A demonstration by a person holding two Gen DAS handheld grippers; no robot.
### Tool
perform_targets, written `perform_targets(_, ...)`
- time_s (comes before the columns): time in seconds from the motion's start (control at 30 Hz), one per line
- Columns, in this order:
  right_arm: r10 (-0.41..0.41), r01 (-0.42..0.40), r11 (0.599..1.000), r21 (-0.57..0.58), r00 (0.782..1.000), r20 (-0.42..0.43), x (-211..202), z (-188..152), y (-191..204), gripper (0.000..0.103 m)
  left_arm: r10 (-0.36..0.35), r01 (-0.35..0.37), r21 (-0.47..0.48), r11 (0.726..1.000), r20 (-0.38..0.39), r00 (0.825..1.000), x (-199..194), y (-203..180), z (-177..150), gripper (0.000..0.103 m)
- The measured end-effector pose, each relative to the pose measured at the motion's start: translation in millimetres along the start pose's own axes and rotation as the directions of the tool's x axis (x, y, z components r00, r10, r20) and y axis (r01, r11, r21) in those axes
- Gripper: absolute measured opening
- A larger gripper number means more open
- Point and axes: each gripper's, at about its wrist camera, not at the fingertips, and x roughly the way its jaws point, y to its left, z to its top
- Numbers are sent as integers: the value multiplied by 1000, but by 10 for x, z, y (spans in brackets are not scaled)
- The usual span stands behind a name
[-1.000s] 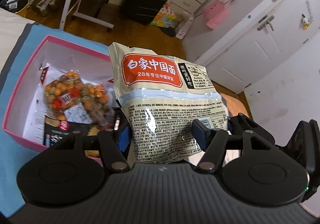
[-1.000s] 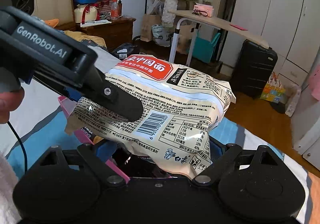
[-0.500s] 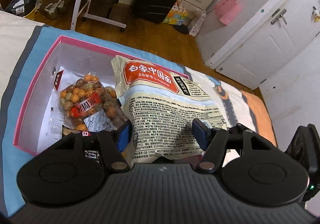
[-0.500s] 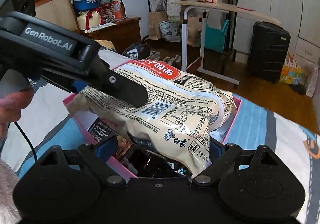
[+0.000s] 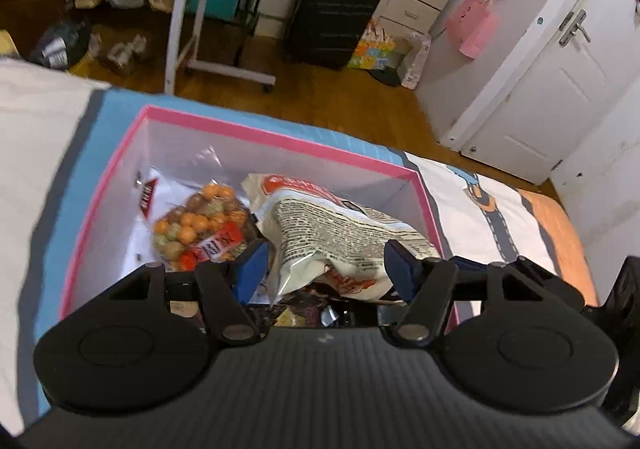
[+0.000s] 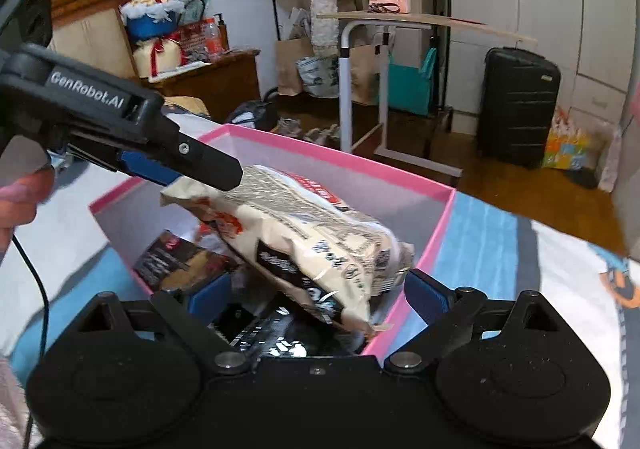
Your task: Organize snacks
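A cream noodle packet with a red label lies tilted inside the pink-rimmed box, resting on other snacks. My left gripper is open just above it, its blue pads either side and apart from the packet. In the right wrist view the packet leans in the box, and the left gripper's fingers hover over its upper end. My right gripper is open, its pads wide either side of the packet's lower end.
A clear bag of orange and brown nuts and a dark snack pack lie in the box. The box sits on a blue and white bed sheet. A black suitcase and a white rolling table stand beyond the bed.
The noodle packet went down from held upright above the box to lying in it. Both grippers have opened and let go of it.
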Motion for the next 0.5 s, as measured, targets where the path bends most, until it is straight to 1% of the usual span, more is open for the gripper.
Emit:
perform_targets(0.13,20,-20,1000,-5,1000,16,-20,-11,65,95,71,-70,31,997,-35,997,-6,-25,-78,56)
perform_targets(0.17,24,-24,1000,-7,1000,14,-25,-15,73,95,96,-95,36,995,-47,994,21,-20,-94,56)
perform_targets(0.23,18,-17,1000,-6,1000,10,-51,-32,73,95,123,-121,48,992,-52,991,53,-31,-119,56)
perform_targets(0.3,10,-10,1000,15,1000,12,-127,-55,55,95,134,-131,60,990,-42,990,41,-66,-145,56)
perform_targets(0.4,20,-22,998,54,999,32,-270,-99,-4,95,130,-128,80,988,-15,991,-64,-174,-184,56)
perform_targets(0.43,9,-11,999,50,999,43,-313,-118,-14,95,127,-126,82,989,-11,992,-108,-216,-187,56)
perform_targets(0.5,-59,57,998,26,996,67,-376,-150,-16,95,133,-135,95,986,21,991,-230,-287,-193,56)
